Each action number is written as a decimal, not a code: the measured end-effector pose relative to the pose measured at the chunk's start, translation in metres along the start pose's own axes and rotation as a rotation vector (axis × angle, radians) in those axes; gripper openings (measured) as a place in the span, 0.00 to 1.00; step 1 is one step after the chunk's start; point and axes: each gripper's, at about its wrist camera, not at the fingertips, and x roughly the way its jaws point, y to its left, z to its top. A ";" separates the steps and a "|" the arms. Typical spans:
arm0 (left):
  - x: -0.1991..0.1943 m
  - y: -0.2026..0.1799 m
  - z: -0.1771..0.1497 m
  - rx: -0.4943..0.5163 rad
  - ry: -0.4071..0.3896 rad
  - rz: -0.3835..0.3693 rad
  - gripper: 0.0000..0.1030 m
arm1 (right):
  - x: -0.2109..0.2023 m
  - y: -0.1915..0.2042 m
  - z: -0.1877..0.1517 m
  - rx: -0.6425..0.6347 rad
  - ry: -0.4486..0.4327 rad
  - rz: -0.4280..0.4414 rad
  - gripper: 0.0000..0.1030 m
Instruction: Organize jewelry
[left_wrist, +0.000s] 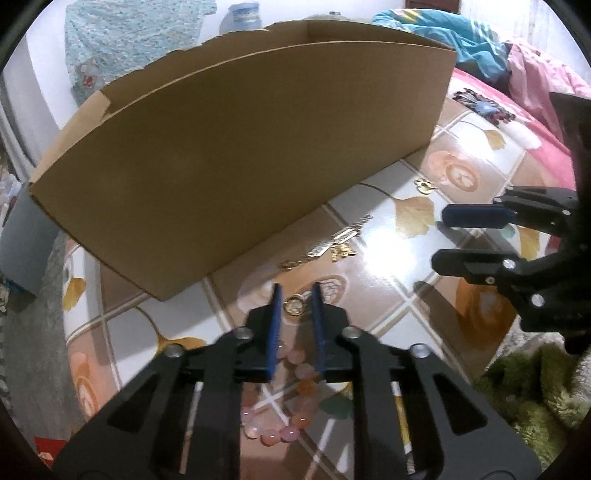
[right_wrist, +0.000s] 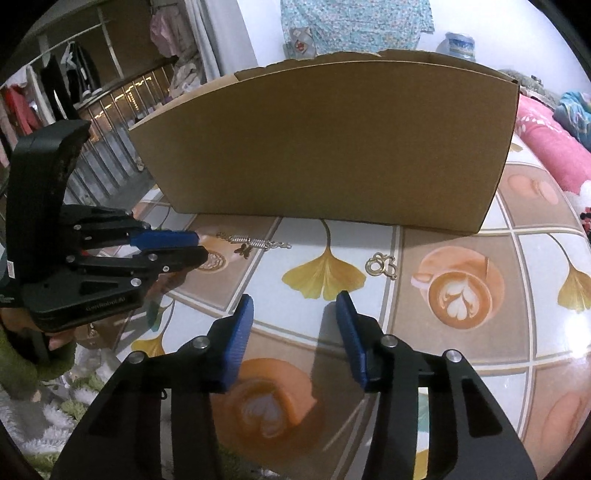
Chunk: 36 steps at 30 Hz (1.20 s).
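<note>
On the patterned bench (left_wrist: 380, 236), the gold ring (left_wrist: 294, 305) is straddled by the narrowed, not-yet-gripping left claw (left_wrist: 296, 295); centring is advised before closure, the right claw (right_wrist: 295, 301) half-open and empty.

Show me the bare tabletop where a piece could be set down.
Free: the patch between the right gripper and the cardboard box, and right of the gold ring cluster. Crowded: around the left gripper, with the gold ring, pink bead bracelet and chain.

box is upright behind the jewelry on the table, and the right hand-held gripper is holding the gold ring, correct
Not quite: the right hand-held gripper holds nothing, its jaws apart over bare table. The right wrist view shows this. The box does stand upright behind the jewelry.
</note>
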 end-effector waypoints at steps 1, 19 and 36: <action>0.000 -0.002 0.001 0.009 -0.001 0.008 0.11 | 0.000 0.000 0.000 0.002 -0.001 0.001 0.43; -0.008 -0.032 0.015 0.007 -0.087 -0.072 0.11 | -0.006 -0.018 0.007 -0.019 -0.019 -0.117 0.34; -0.001 -0.033 0.009 -0.009 -0.074 -0.102 0.11 | 0.010 -0.016 0.027 -0.157 -0.006 -0.193 0.21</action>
